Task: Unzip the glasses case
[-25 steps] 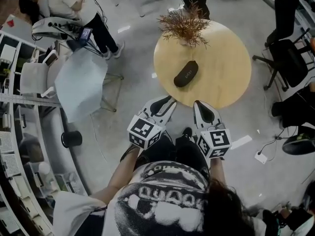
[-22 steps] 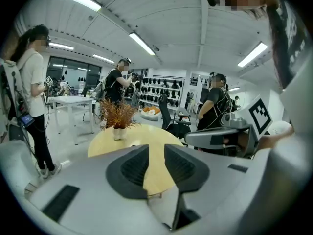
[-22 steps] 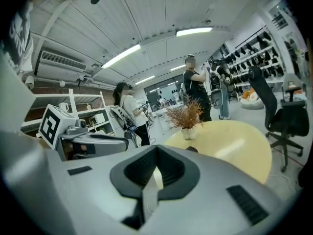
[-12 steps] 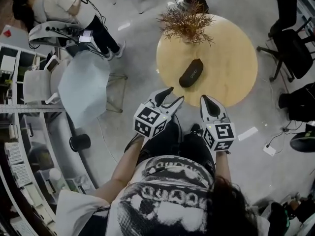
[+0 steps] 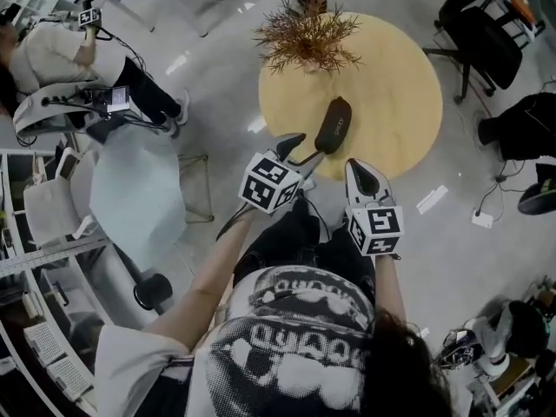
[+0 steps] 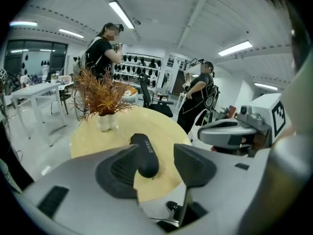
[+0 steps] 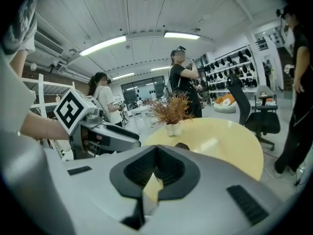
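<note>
Jaws of left gripper (image 6: 157, 155) opening, glasses case (image 5: 333, 124) just ahead, not between them, right gripper (image 7: 156, 148) jaws pressed together

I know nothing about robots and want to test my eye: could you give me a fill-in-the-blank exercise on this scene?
1. The black glasses case lies on a table whose top is ___ in shape.
2. The dried plant on that table stands in a small vase that is ___ in colour.
3. The right gripper has its jaws ___, with nothing held between them.

Missing words: round; white; shut
</note>
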Available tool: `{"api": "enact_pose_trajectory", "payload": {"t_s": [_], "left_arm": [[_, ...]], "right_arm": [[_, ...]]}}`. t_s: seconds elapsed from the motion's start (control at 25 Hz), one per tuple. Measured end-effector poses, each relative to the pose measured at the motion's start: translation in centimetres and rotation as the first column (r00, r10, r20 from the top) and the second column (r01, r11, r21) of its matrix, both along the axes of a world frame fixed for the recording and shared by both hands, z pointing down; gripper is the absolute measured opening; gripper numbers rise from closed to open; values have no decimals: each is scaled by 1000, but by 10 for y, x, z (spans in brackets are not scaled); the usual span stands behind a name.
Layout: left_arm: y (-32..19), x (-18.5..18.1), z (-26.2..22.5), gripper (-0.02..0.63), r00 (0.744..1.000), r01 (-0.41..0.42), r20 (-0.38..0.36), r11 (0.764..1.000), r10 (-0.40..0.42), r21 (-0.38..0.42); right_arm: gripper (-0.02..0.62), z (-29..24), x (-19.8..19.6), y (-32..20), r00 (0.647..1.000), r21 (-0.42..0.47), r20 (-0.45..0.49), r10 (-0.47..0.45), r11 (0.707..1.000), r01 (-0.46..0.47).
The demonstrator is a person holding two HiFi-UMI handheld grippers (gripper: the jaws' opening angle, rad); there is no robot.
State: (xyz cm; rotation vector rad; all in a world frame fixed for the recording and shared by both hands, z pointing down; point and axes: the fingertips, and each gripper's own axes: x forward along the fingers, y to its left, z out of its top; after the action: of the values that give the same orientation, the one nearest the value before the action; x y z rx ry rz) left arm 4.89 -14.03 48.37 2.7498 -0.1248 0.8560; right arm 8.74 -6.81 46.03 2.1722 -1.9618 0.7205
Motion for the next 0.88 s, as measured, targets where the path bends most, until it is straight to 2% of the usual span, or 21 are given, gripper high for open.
{"api": "enact_pose_trajectory", "payload": {"t_s": [0.24, 0.4, 0.56, 0.76, 0.88], "left_arm": [[-20, 29, 33, 216, 990, -119, 79, 993, 120, -20], [-25, 60, 53, 222, 976, -179, 120, 983, 181, -27], [-29, 84, 81, 304, 958, -204, 193, 976, 214, -72], [-32, 93, 109, 310, 925, -213, 293, 968, 244, -134], [-31, 95, 118, 321, 911, -198, 328, 963, 249, -183]], "right_arm": [[11, 32, -7, -4, 994, -69, -32, 103, 992, -105], [28, 54, -10, -6, 990, -108, -30, 139, 984, -142], [63, 80, -12, -8, 987, -149, -25, 157, 976, -159], [92, 108, -18, -12, 987, -193, 0, 163, 968, -160], [106, 125, -22, -18, 987, -222, 17, 159, 963, -151]]}}
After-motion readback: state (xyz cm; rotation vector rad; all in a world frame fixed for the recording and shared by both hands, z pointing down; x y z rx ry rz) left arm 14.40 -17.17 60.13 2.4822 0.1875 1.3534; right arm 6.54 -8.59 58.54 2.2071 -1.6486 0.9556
